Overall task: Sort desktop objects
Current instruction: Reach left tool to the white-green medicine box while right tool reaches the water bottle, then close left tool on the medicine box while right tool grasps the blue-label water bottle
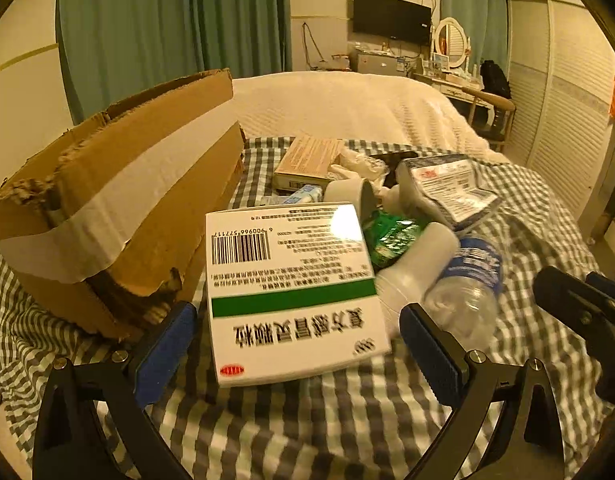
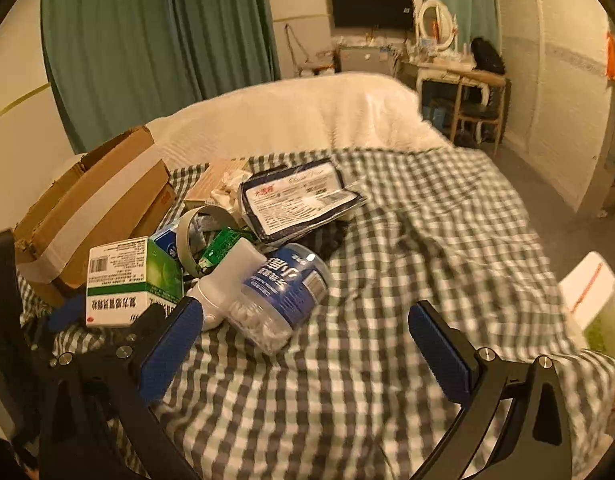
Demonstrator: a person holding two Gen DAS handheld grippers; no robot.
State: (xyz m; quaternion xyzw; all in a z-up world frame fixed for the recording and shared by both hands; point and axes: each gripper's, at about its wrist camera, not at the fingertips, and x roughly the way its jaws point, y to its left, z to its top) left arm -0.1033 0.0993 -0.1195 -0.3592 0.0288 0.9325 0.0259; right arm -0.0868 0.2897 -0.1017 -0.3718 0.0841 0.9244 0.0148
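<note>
left wrist view: one medicine box between spread left fingers; right fingers spread too, beside one bottle.

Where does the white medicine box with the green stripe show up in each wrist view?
Left wrist: medicine box at centre, between the open claw's fingers.
Right wrist: medicine box at lower left, beyond the left finger.
Shared landmark: the cardboard box, just left of it in both.
</note>
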